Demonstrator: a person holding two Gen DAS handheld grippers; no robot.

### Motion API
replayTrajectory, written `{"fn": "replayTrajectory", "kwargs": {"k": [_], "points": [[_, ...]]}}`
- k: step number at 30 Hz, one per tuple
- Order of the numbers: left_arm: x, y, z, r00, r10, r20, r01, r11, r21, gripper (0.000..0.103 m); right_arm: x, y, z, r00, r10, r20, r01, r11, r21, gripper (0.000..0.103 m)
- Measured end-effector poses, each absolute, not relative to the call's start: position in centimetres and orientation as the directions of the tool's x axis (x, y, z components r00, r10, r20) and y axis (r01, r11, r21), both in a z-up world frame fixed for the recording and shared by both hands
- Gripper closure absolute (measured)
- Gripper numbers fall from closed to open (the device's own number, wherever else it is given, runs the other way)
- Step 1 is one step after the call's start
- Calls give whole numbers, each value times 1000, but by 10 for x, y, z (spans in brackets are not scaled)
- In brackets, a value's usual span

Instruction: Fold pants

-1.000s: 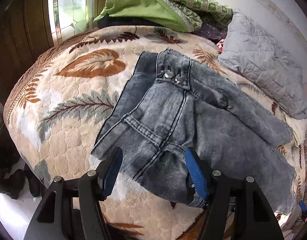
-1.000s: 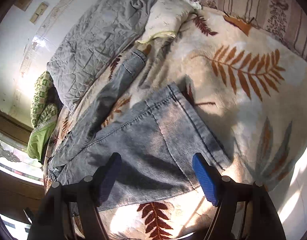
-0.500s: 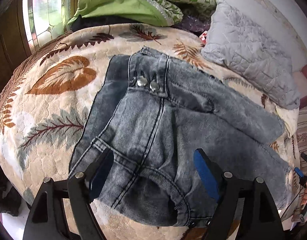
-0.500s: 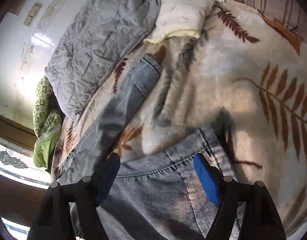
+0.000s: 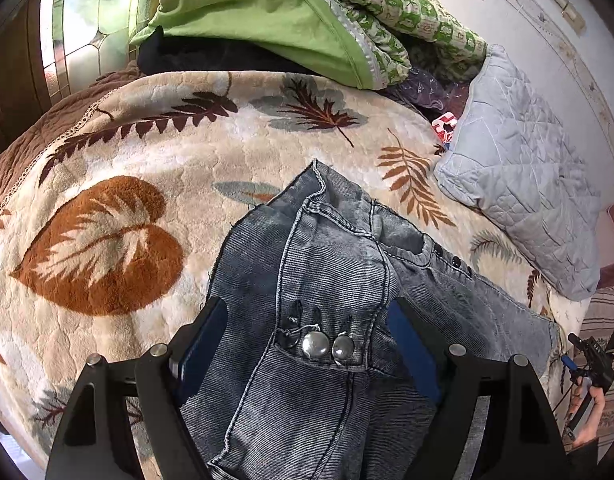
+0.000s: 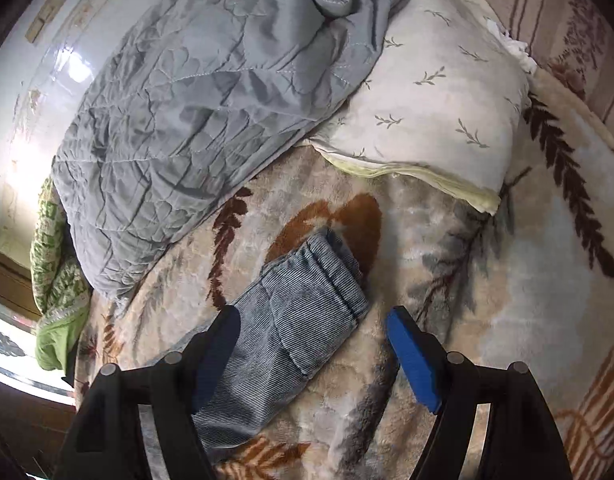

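Grey-blue jeans (image 5: 331, 280) lie spread on a leaf-patterned blanket (image 5: 147, 184). In the left wrist view my left gripper (image 5: 307, 344) is open, its blue-padded fingers on either side of the waistband with two metal buttons (image 5: 327, 346). In the right wrist view my right gripper (image 6: 313, 344) is open over the hem end of one pant leg (image 6: 307, 300), which lies between the fingers. The right gripper also shows far right in the left wrist view (image 5: 587, 364), held in a hand.
A grey quilted pillow (image 5: 523, 184) (image 6: 195, 112) and a white leaf-print pillow (image 6: 427, 120) lie along the wall side. A green cover and patterned bedding (image 5: 267, 12) are piled by the window. The bed edge drops off at left.
Both grippers moved forward over the jeans: the left from the crotch area up to the waistband, the right from the nearer leg's hem to the farther leg's hem. Both stayed open.
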State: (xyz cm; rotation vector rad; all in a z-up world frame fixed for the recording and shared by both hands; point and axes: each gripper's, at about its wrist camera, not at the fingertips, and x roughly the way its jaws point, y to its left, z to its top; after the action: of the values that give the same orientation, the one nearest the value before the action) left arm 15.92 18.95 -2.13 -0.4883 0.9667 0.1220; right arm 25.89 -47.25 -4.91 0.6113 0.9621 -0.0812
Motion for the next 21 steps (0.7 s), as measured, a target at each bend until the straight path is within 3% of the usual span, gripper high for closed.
{"fn": "replayTrajectory", "kwargs": {"k": [10,11,12,13,15,21], "points": [[158,154,-36,577,-118,-808,-246,918,-310,20,286,-446,-70,553,152,-819,138,953,270,27],[156,153,-37,575,-117,-810,-246,919,-307,20,290,-442,-74,534,141,-834,132,960,247,34],[154,151,-38,575,-114,-810,-245,920,-304,20,291,-438,-75,524,128,-842,128,966,226,60],[152,150,-38,577,-109,-809,-245,922,-299,20,289,-436,-74,523,112,-845,135,968,212,76],[150,149,-38,582,-101,-807,-241,926,-291,20,281,-432,-65,530,107,-841,135,969,208,92],[146,146,-37,600,-95,-794,-221,935,-279,20,226,-414,25,683,83,-725,123,966,226,93]]}}
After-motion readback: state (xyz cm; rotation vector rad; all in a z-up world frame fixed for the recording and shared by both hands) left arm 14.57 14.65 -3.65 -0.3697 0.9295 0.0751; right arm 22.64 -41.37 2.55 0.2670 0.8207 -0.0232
